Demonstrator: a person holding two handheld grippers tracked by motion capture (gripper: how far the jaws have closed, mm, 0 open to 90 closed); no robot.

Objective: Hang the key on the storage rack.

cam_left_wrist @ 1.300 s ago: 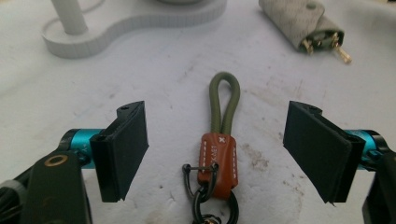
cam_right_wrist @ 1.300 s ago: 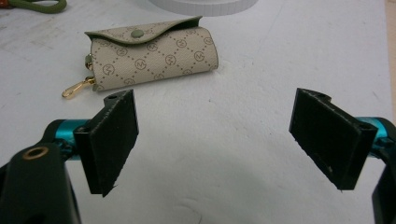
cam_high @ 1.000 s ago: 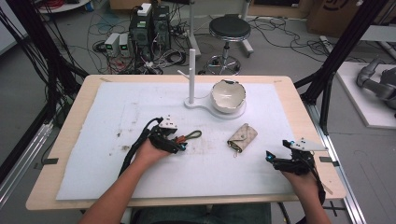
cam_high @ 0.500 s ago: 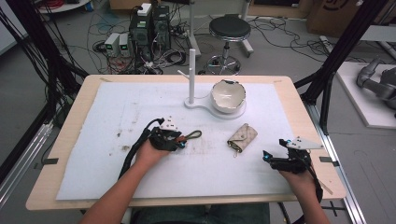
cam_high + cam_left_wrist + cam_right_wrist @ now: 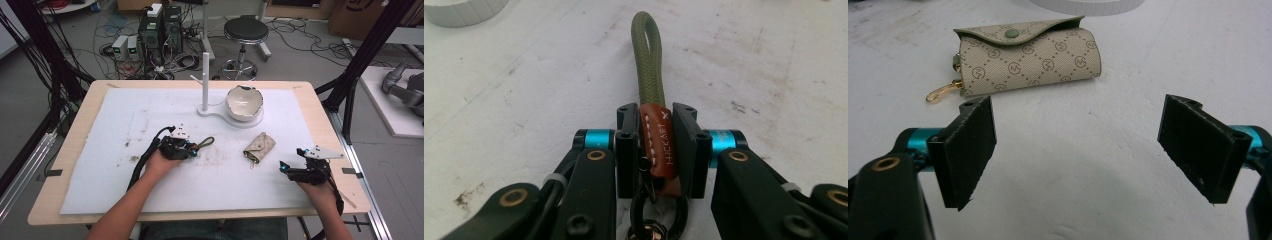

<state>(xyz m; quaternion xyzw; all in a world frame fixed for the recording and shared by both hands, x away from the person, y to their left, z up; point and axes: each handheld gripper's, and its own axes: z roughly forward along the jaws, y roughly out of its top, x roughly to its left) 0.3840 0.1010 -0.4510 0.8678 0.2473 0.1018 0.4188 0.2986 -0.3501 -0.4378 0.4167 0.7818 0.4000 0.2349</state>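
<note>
My left gripper (image 5: pixel 192 149) (image 5: pixel 655 145) is shut on a keychain strap: its brown leather tab (image 5: pixel 658 145) is clamped between the jaws, and the olive cord loop (image 5: pixel 649 55) (image 5: pixel 206 143) lies on the mat beyond them. A dark ring hangs under the tab. A beige patterned key pouch (image 5: pixel 259 147) (image 5: pixel 1028 55) with a green flap and a gold clasp lies on the mat, right of centre. My right gripper (image 5: pixel 283 167) (image 5: pixel 1078 150) stands open, a short way to the pouch's right, jaws wide and nothing between them.
A white stand with an upright post (image 5: pixel 205 80) and a cream bowl (image 5: pixel 244 102) on its base sits at the back centre. A white mat (image 5: pixel 100 150) covers most of the wooden table. Dirt smudges (image 5: pixel 134 158) mark the mat on the left.
My right gripper has shifted a little left, toward the pouch. The left gripper holds the strap in about the same place.
</note>
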